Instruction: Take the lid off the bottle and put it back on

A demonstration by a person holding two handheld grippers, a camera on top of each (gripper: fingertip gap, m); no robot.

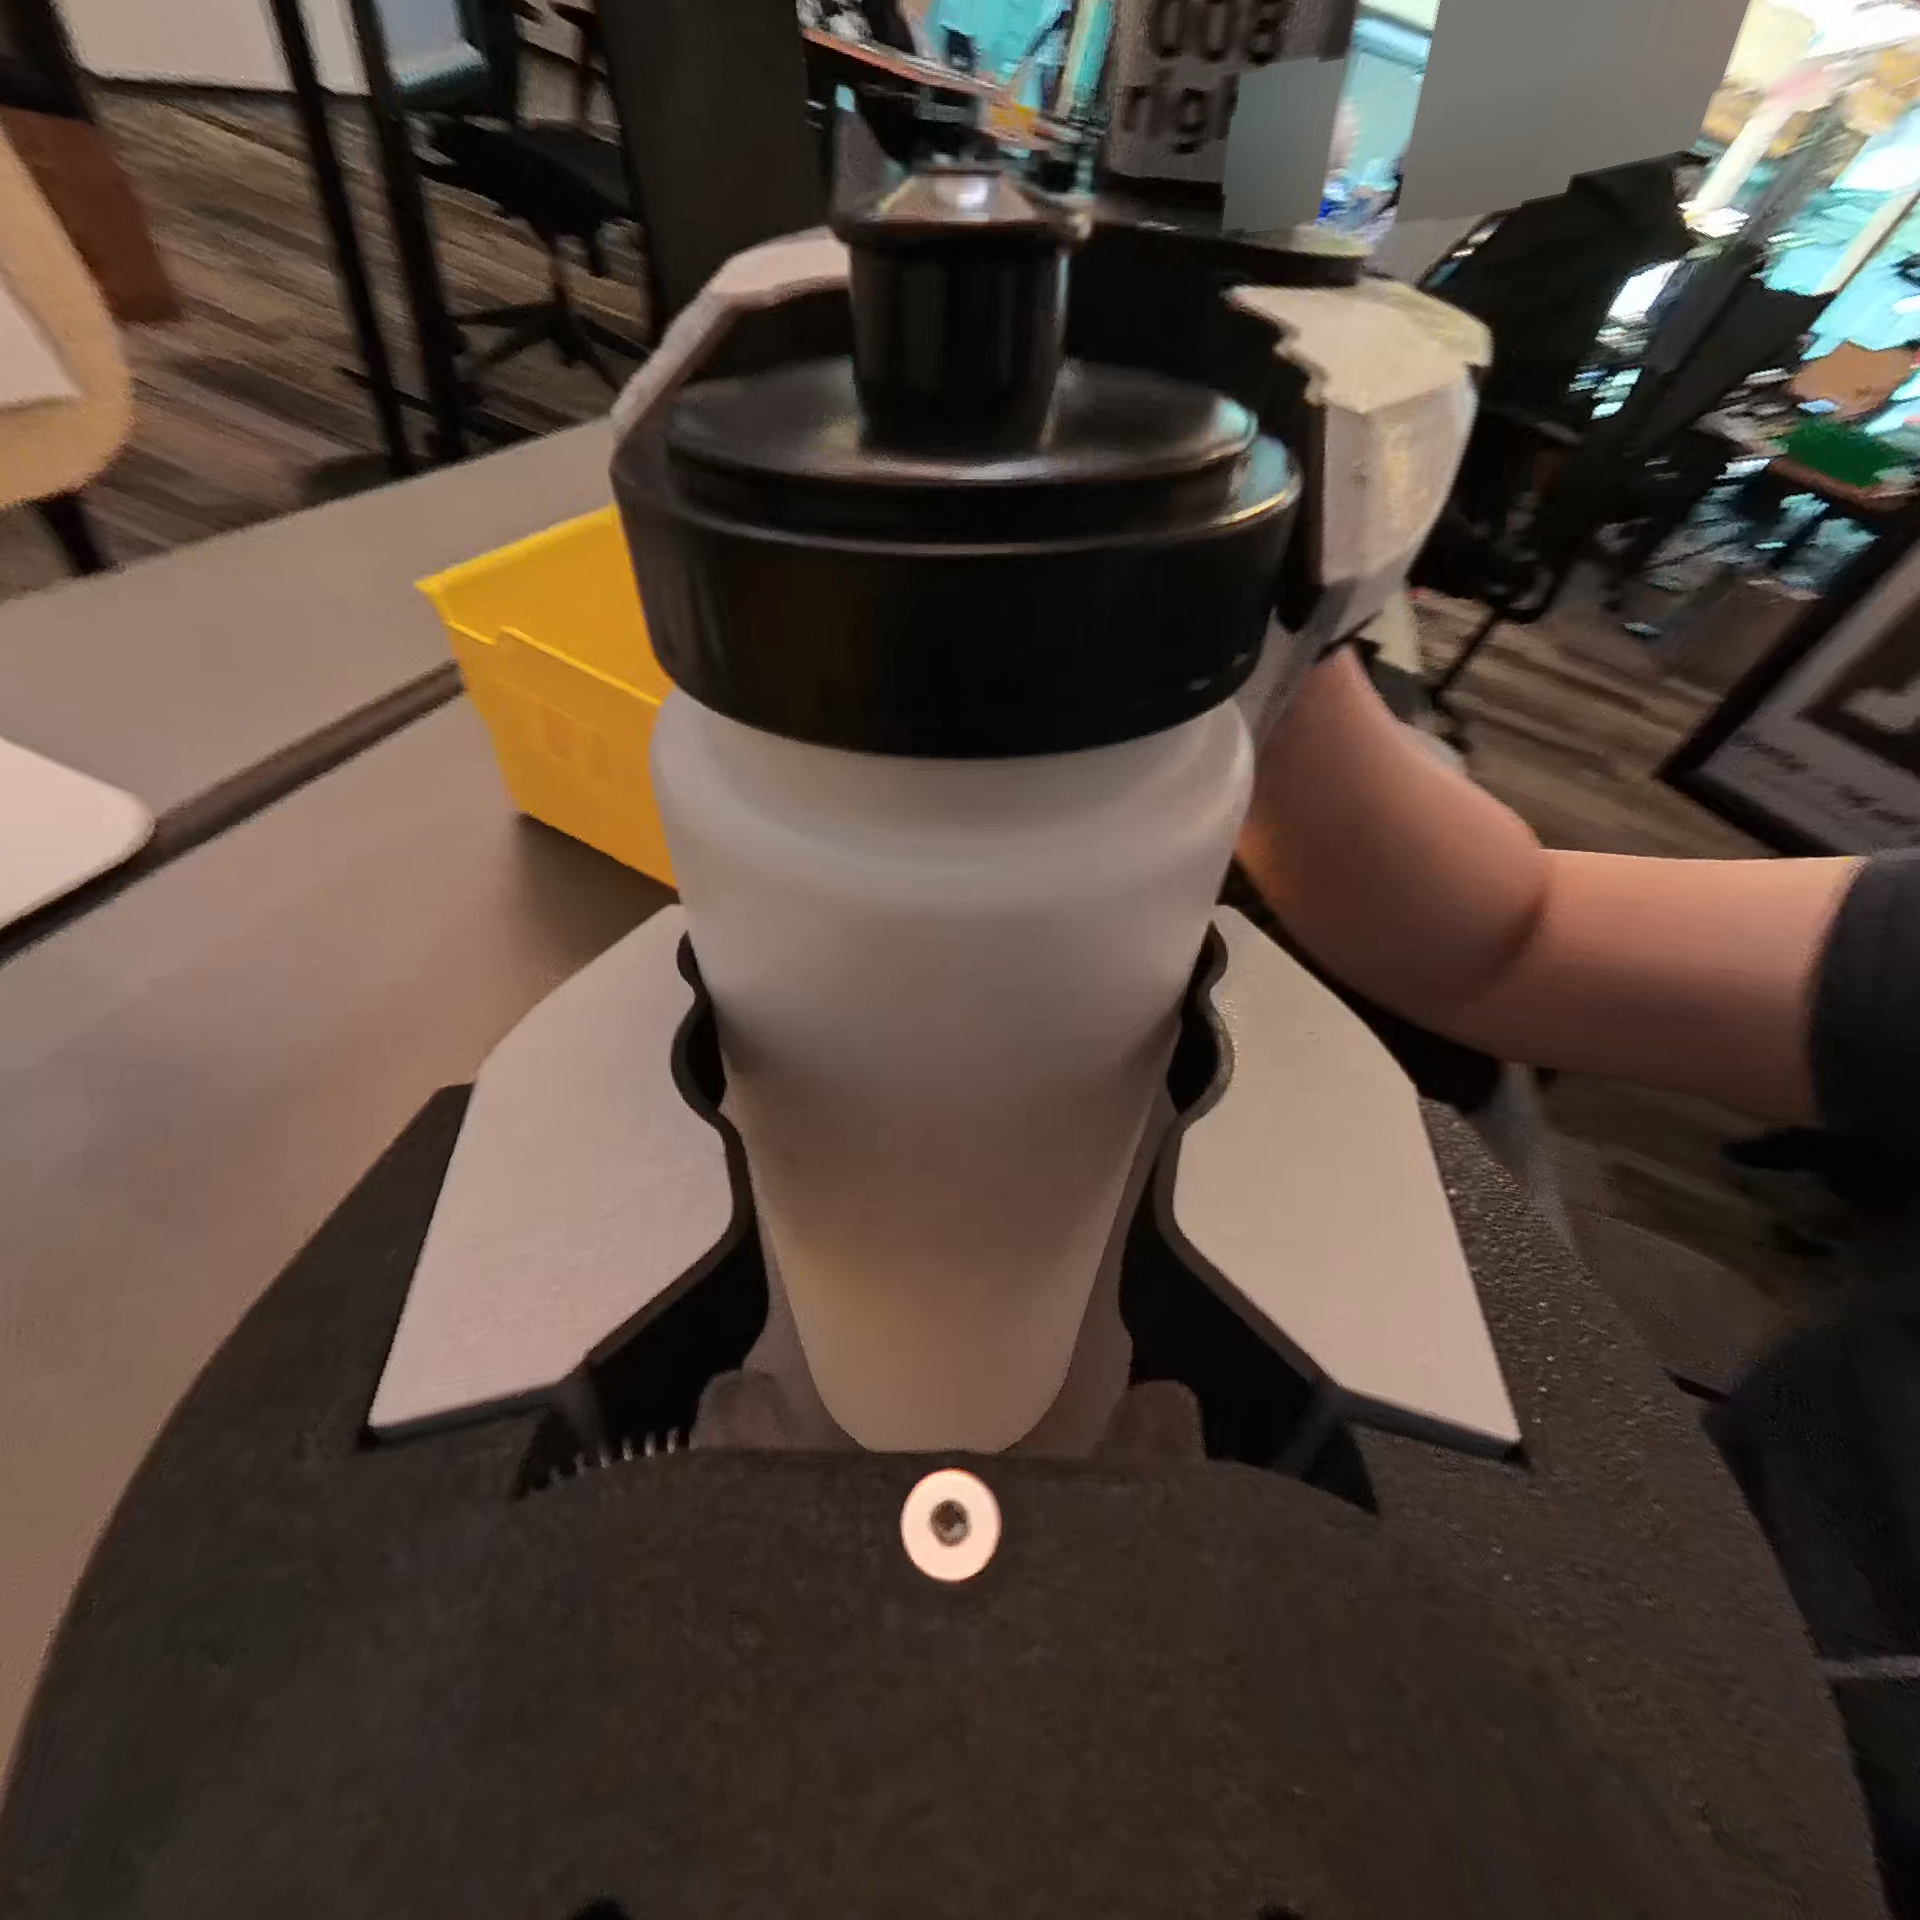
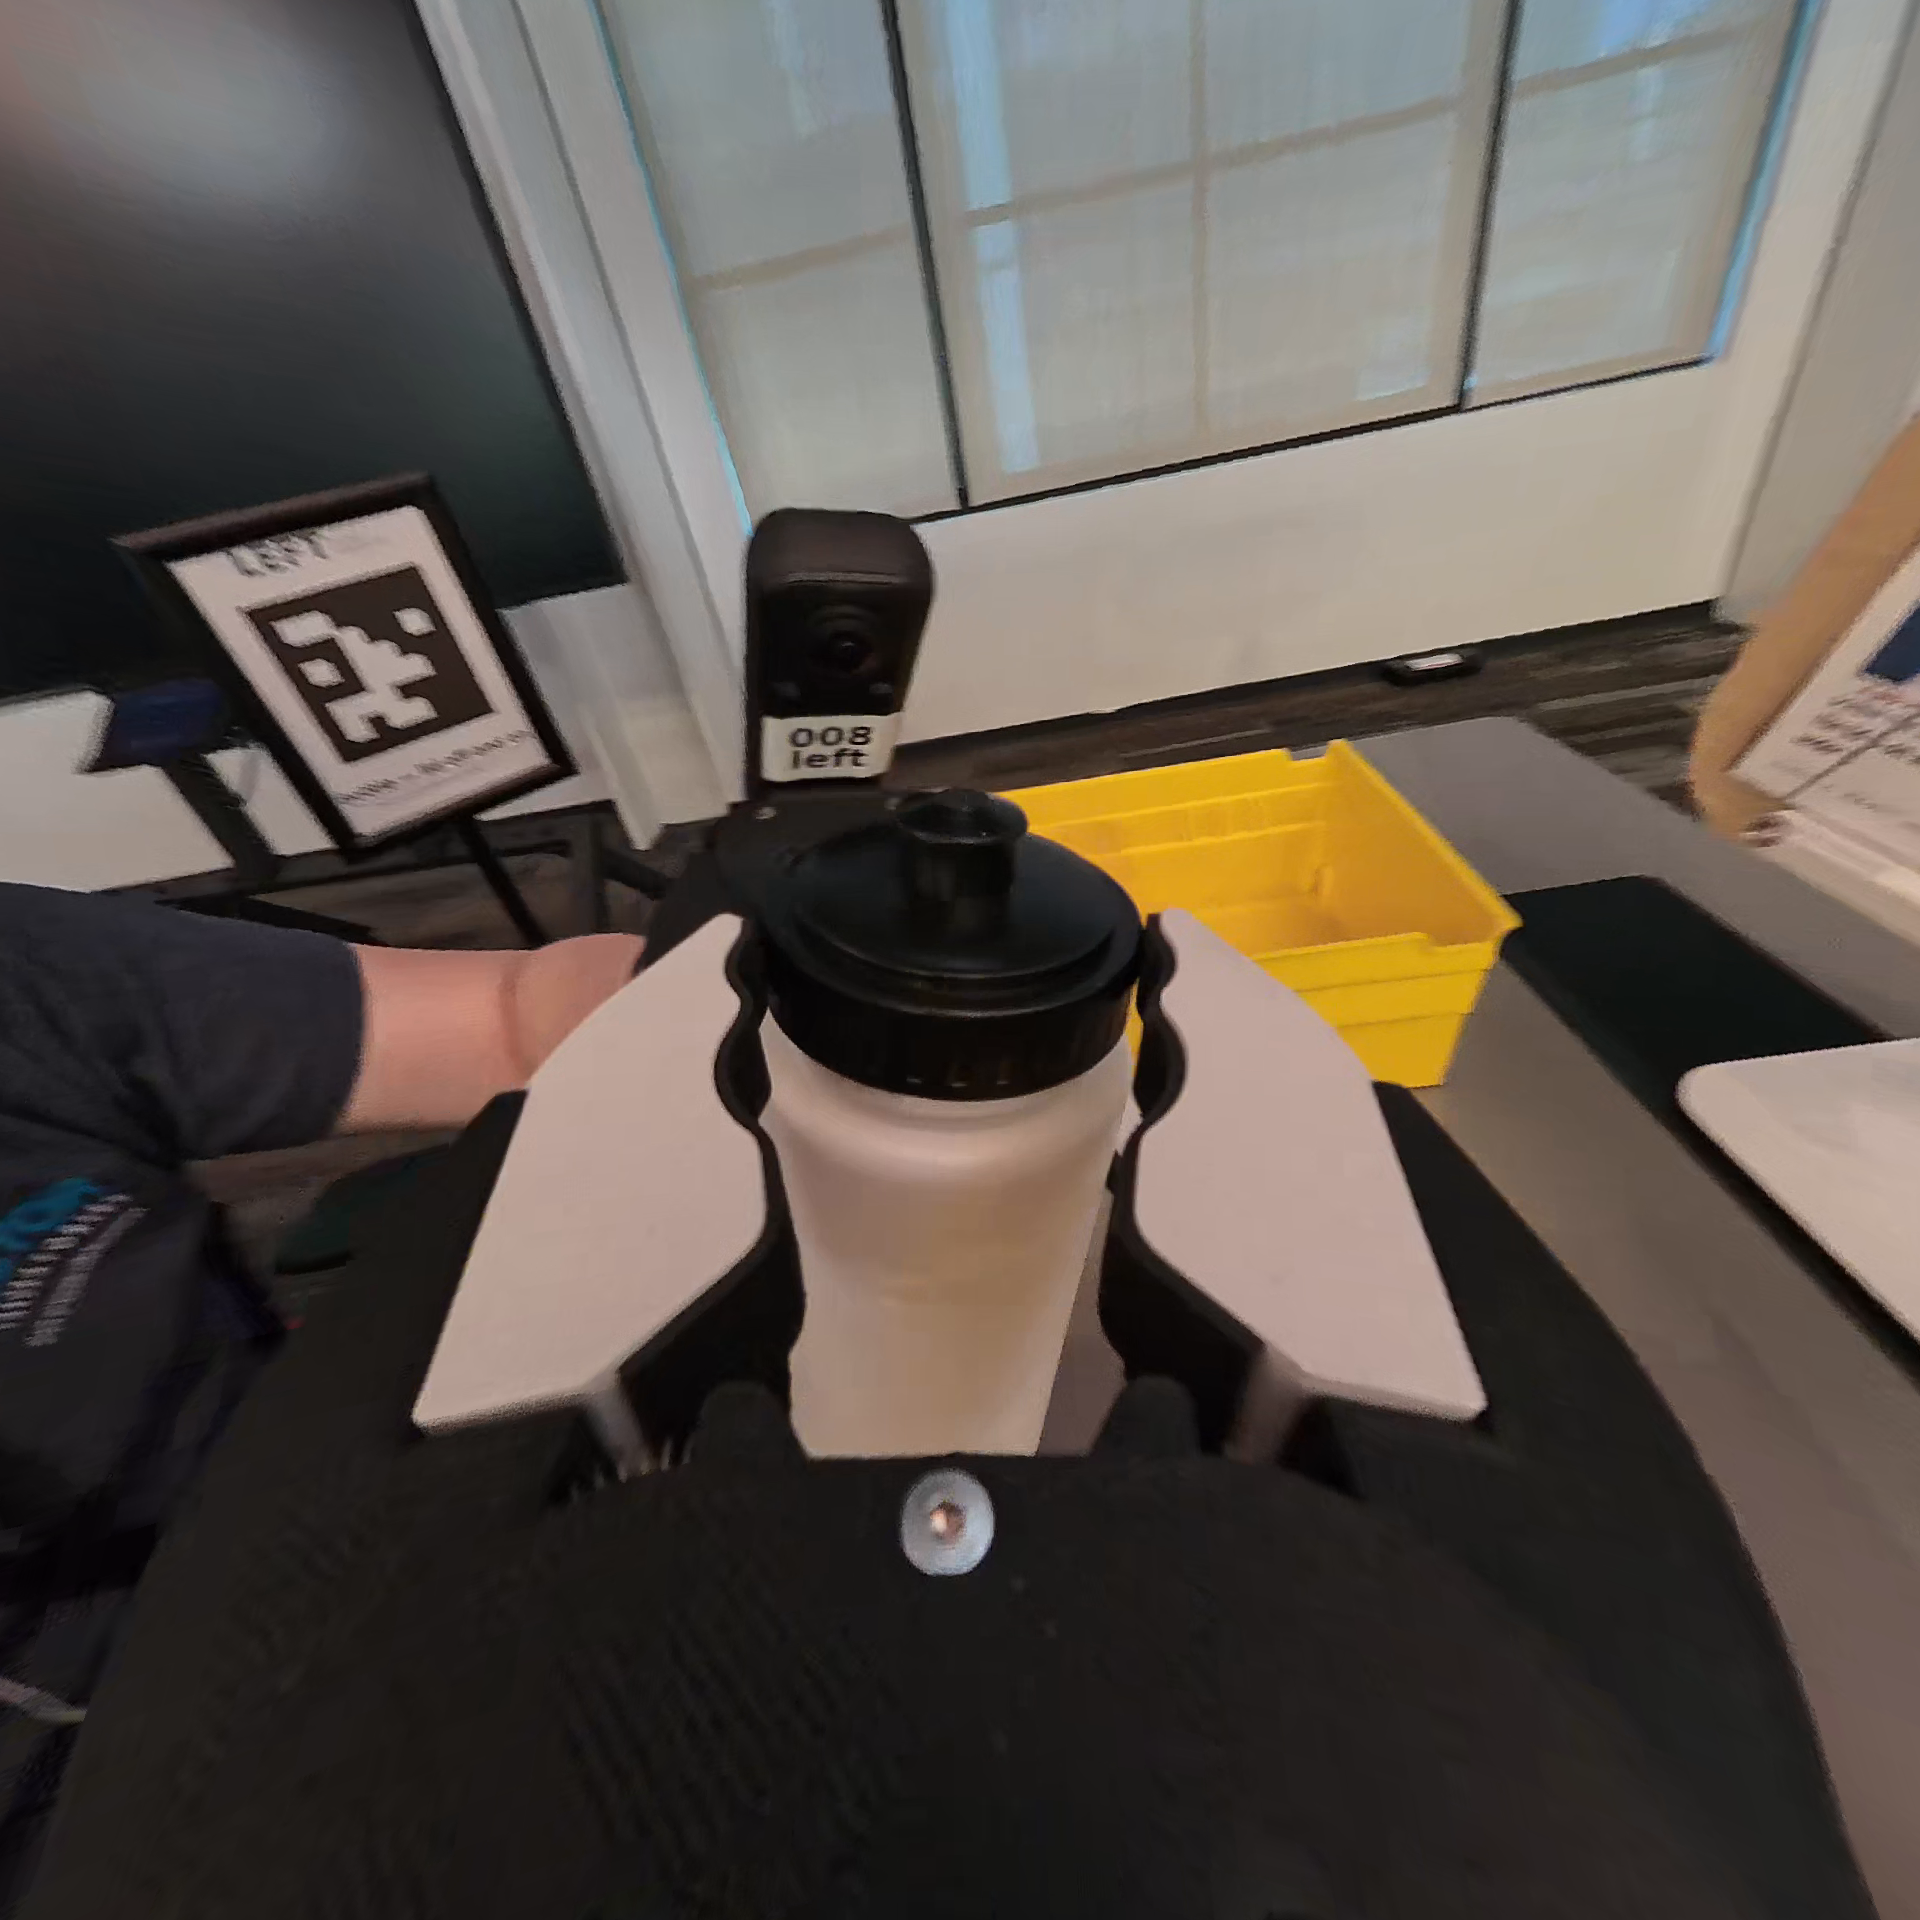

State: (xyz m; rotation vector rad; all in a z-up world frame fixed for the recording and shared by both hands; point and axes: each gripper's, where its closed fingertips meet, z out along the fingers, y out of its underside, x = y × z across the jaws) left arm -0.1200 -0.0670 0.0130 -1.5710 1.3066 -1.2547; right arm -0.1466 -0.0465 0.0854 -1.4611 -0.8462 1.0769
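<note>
A translucent white bottle (image 1: 951, 1039) with a black screw lid (image 1: 956, 613) and a black spout on top stands upright between both grippers. My left gripper (image 1: 951, 987) is shut on the bottle's body below the shoulder. My right gripper (image 2: 951, 997) is shut on the lid (image 2: 951, 987), one fingertip on each side of its rim, with the bottle (image 2: 935, 1226) running down between its fingers. From the left wrist view the right gripper (image 1: 997, 416) reaches around the lid from the far side. The lid sits on the bottle's neck.
A yellow bin (image 1: 551, 686) sits on the grey table (image 1: 260, 987) just behind the bottle, and also shows in the right wrist view (image 2: 1299, 914). A white board (image 2: 1818, 1164) lies at the table's right. A framed marker sign (image 2: 353, 665) stands beyond. A person's forearm (image 1: 1455, 935) is at the right.
</note>
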